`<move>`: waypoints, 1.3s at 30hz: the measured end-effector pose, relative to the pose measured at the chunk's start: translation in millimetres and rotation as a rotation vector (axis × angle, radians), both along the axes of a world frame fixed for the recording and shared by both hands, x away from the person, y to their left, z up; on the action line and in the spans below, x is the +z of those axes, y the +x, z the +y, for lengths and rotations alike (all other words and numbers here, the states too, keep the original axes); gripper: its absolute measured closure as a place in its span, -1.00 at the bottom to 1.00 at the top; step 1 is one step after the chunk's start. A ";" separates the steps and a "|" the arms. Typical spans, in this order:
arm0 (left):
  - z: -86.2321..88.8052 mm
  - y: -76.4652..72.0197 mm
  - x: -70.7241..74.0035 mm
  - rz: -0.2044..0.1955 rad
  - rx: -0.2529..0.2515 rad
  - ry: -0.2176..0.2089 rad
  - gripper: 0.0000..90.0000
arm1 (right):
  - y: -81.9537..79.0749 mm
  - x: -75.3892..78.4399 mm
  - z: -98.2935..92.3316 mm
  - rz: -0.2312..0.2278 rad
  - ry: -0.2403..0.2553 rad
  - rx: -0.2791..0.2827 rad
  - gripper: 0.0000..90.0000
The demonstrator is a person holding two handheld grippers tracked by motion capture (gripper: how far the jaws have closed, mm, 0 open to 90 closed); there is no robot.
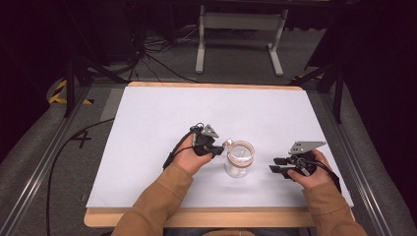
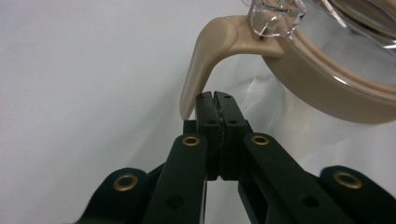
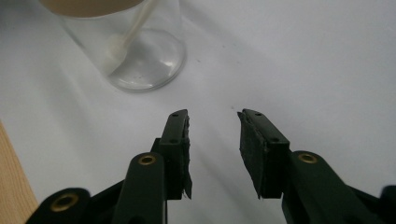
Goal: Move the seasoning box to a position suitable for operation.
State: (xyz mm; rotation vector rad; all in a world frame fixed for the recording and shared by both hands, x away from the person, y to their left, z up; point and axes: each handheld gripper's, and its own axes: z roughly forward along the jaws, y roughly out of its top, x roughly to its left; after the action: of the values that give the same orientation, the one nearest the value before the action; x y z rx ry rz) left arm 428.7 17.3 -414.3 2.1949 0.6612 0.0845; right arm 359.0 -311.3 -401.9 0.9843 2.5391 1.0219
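Starting at the left, our left gripper (image 1: 219, 149) sits just beside the glass jar (image 1: 239, 160), which stands upright on the white table cover (image 1: 147, 123) a little in front of us, near the middle. In the left gripper view its jaws are pressed together with nothing between them, and their tips lie right against the lower end of the beige handle (image 2: 201, 70) that curves down from the jar's beige collar (image 2: 327, 88). The risk we see here is that closed tips can only push, not hold: a nudge under that handle could tip the light jar or slide it across the smooth cover, and the clear hinged lid (image 2: 275, 16) might flip if it is not latched, which we cannot tell. Inside the jar a pale spoon or stick (image 3: 122, 39) leans against the wall, and it would rattle or fall out if the jar went over. Moving right, our right gripper (image 1: 278, 164) rests on the cover well apart from the jar, its jaws spread moderately wide and empty, pointing toward the glass. Because it is not bracing the jar, nothing checks a push from the left; if we bring it in too fast, hard pads on smooth glass could slip or knock the jar toward the near wooden table edge (image 3: 14, 186).
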 end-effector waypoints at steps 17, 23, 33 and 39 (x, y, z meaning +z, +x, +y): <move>24.0 -10.9 13.2 -0.032 0.016 -0.025 0.94 | 1.2 -5.9 30.8 -0.109 0.087 0.041 1.00; 49.4 -21.8 17.4 -0.031 0.070 -0.018 0.90 | 17.6 -12.7 44.9 -0.104 0.066 0.047 1.00; 70.3 -25.3 16.3 -0.019 0.124 -0.026 0.86 | 26.6 -19.1 55.2 -0.077 -0.002 0.085 1.00; 68.7 -24.9 15.8 -0.011 0.118 -0.027 0.85 | 21.1 -18.0 63.1 -0.061 -0.007 0.127 1.00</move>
State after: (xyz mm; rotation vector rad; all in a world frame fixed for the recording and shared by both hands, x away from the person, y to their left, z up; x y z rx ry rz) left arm 403.8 86.0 -398.5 2.1268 0.7810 0.1483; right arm 380.1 -248.2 -419.9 0.7866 2.5806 1.0582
